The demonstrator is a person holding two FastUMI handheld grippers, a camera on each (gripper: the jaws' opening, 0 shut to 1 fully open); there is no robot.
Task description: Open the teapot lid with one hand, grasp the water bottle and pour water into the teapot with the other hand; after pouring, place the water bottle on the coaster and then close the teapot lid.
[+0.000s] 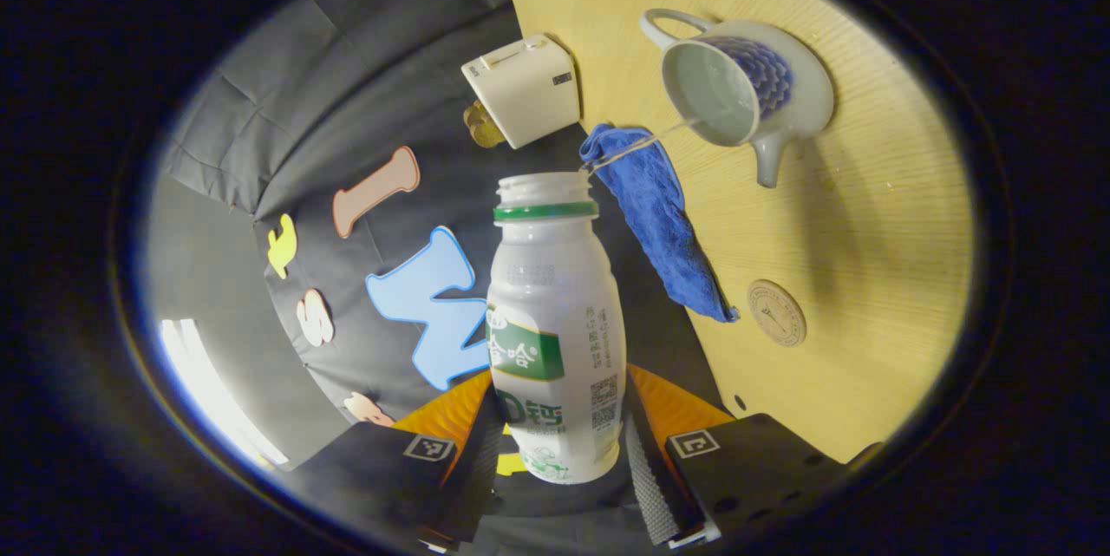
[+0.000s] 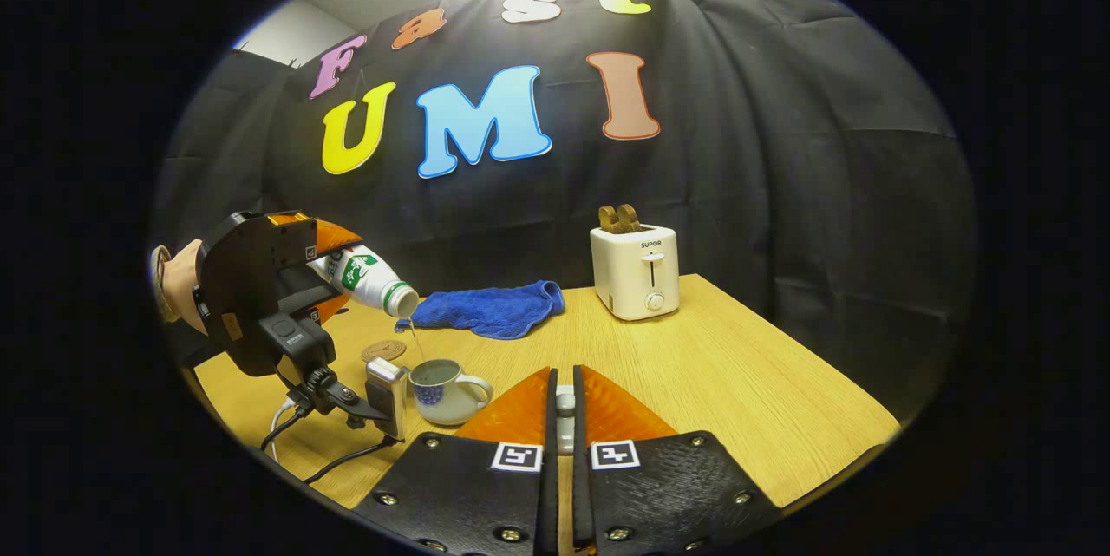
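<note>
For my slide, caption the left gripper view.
Left tongs tip a white plastic bottle, pouring into the open grey ceramic teapot.

Dim booth, overhead light, fisheye-warped edges

The white plastic water bottle (image 1: 555, 339) wears a green ring at its neck and a green-and-white label with grey print. The pale grey ceramic teapot (image 1: 744, 88) carries a dark blue scale pattern on its side, and a deep blue fuzzy cloth (image 1: 668, 226) lies on the light yellow wood-grain table (image 1: 867, 218). The round coaster (image 1: 777, 312) is tan brown, and the boxy toaster (image 2: 634, 271) is cream white with brown toast in it.
</note>
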